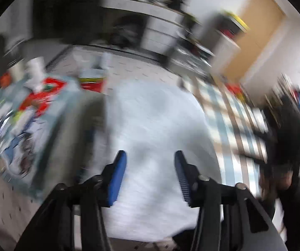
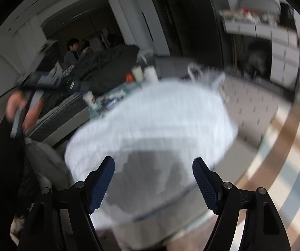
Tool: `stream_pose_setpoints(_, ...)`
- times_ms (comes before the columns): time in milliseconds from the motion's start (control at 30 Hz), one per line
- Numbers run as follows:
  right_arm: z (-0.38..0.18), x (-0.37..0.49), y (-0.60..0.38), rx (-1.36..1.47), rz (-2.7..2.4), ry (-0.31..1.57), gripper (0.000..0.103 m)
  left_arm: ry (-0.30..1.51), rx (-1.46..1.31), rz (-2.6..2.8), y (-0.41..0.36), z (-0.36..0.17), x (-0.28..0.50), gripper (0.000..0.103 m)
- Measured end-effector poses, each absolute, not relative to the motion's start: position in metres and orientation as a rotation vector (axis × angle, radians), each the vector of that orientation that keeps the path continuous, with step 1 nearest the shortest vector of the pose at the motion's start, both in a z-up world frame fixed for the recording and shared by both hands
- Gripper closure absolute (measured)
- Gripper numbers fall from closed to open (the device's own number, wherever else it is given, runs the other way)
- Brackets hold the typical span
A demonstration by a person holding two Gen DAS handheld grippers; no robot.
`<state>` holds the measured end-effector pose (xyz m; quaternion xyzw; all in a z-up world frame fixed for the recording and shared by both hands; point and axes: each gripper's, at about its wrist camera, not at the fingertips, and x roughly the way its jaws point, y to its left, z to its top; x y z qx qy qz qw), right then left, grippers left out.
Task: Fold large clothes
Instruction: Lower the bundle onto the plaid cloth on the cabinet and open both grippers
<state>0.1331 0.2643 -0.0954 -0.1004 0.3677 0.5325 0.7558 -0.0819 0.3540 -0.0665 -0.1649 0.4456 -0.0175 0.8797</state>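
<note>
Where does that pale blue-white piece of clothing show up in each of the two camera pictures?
Left wrist view: the pale garment fills the middle, running down between the open jaws.
Right wrist view: the pale garment sits at centre, reaching under the open jaws.
Shared landmark: the striped rug, to the garment's right in both.

Spread flat in the middle of the table (image 1: 129,67): the large garment (image 1: 156,125), directly ahead of and below both the left gripper (image 1: 150,156) and the right gripper (image 2: 153,165). To the garment's left in the left wrist view, a heap of clutter (image 1: 24,108); to its right, a striped mat (image 1: 229,113). Behind the garment in the right wrist view, two cups (image 2: 144,73) and a dark bag (image 2: 108,62).
</note>
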Motion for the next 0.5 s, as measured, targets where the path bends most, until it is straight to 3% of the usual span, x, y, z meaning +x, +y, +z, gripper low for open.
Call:
stream_pose_setpoints(67,-0.097,0.129,0.302,-0.260,1.140,0.809,0.027,1.043,-0.321,0.008,0.341,-0.115,-0.067,0.060)
stream_pose_setpoints(133,-0.121,0.126,0.333,-0.394,1.050,0.887,0.038,1.072,-0.374,0.041,0.349,-0.151,-0.057,0.060)
stream_pose_setpoints(200,-0.160,0.128,0.340,-0.478,0.968,0.949,0.036,1.036,-0.476,0.039,0.366,-0.170,-0.053,0.058)
stream_pose_setpoints(500,-0.142,0.125,0.305,-0.353,0.988,0.962,0.037,0.903,-0.497,0.178,0.358,-0.145,-0.087,0.057)
